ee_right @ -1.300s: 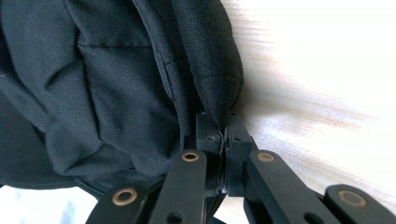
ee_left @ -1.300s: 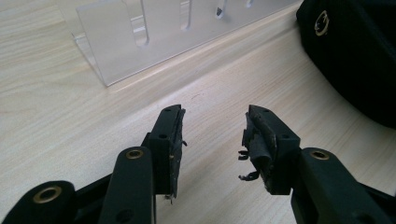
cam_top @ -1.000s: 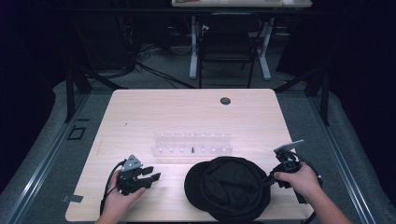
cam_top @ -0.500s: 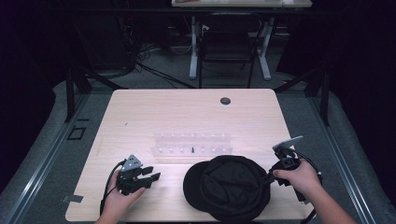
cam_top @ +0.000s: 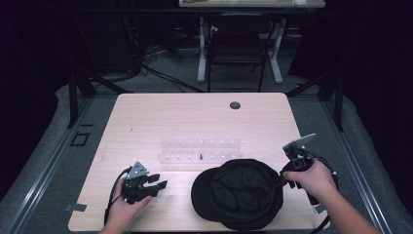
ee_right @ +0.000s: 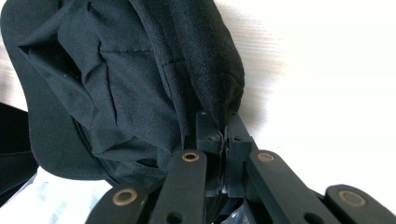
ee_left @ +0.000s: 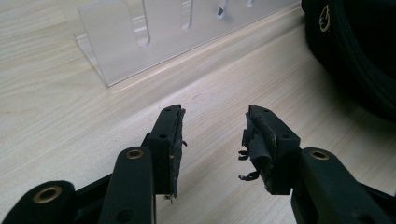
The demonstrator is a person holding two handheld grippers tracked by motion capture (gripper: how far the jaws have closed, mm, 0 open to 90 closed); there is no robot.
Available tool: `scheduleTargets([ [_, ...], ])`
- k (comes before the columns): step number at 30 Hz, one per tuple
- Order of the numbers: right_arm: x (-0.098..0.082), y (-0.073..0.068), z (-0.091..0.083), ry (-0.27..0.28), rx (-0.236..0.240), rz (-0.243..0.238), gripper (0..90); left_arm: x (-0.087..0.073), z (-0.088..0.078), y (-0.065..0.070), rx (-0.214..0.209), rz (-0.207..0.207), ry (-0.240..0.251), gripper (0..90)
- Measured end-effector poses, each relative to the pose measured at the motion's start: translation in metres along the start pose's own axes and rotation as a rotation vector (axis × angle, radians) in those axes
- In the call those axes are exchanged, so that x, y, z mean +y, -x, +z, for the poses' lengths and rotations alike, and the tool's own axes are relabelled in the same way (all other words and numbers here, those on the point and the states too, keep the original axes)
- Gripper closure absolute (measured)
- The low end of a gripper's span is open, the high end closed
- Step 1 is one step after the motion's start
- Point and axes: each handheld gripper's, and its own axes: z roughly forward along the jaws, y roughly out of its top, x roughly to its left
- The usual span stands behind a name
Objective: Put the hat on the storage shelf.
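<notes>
A black cap (cam_top: 237,193) lies near the table's front edge, right of centre. My right gripper (cam_top: 281,178) is at the cap's right side, shut on the edge of the black fabric (ee_right: 205,84), which bunches up between its jaws. At the front left, my left gripper (cam_top: 159,182) rests in a hand with its jaws open and nothing between them; its fingertips (ee_left: 170,123) hover just above the wood. The cap's rim (ee_left: 359,51) shows at the right of the left gripper view.
A clear acrylic rack (cam_top: 200,151) with slots sits in the middle of the wooden table (cam_top: 195,117), just behind the cap; its near corner (ee_left: 140,42) is ahead of the left gripper. A round cable hole (cam_top: 235,105) is at the back. Dark floor and a chair lie beyond.
The cap has shifted slightly left and back as my right gripper keeps hold of its edge. The left gripper has stayed put.
</notes>
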Motion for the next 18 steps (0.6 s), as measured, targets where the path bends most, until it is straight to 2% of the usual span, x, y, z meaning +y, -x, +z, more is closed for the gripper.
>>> scheduleTargets([
  [1, 0.000, -0.004, -0.004, 0.009, -0.032, 0.012, 87.9, 0.000, 0.000, 0.000, 0.002, 0.000, 0.001, 56.7],
  [3, 0.001, -0.004, -0.006, 0.005, -0.038, 0.007, 87.9, 0.000, 0.000, 0.000, 0.007, -0.001, 0.000, 56.7],
  [4, 0.001, -0.009, -0.010, 0.013, -0.069, 0.009, 87.9, -0.001, 0.001, 0.001, 0.025, -0.005, 0.012, 56.7],
  [6, 0.002, -0.011, -0.012, 0.010, -0.081, 0.005, 87.9, -0.001, 0.001, 0.001, 0.025, -0.004, 0.011, 56.7],
  [7, 0.002, -0.015, -0.015, 0.013, -0.102, 0.012, 87.8, -0.001, 0.001, 0.001, 0.022, -0.007, 0.012, 56.7],
  [8, 0.002, -0.015, -0.015, 0.013, -0.102, 0.012, 87.8, -0.001, 0.001, 0.001, 0.022, -0.006, 0.012, 56.7],
  [9, 0.002, -0.017, -0.019, 0.007, -0.113, 0.002, 87.8, 0.000, 0.000, 0.000, 0.003, 0.000, -0.001, 56.7],
  [11, 0.002, -0.019, -0.021, 0.006, -0.126, -0.003, 87.8, 0.000, 0.000, 0.000, 0.003, 0.000, -0.001, 56.7],
  [12, 0.002, -0.022, -0.021, 0.027, -0.121, 0.013, 87.8, -0.001, 0.000, 0.000, 0.003, 0.000, -0.001, 56.7],
  [14, 0.003, -0.023, -0.025, 0.009, -0.132, -0.005, 87.8, -0.001, 0.001, 0.000, 0.005, -0.002, 0.005, 56.7],
  [18, 0.002, -0.031, -0.034, 0.021, -0.129, 0.006, 87.8, -0.001, 0.000, 0.000, 0.004, 0.001, -0.001, 56.7],
])
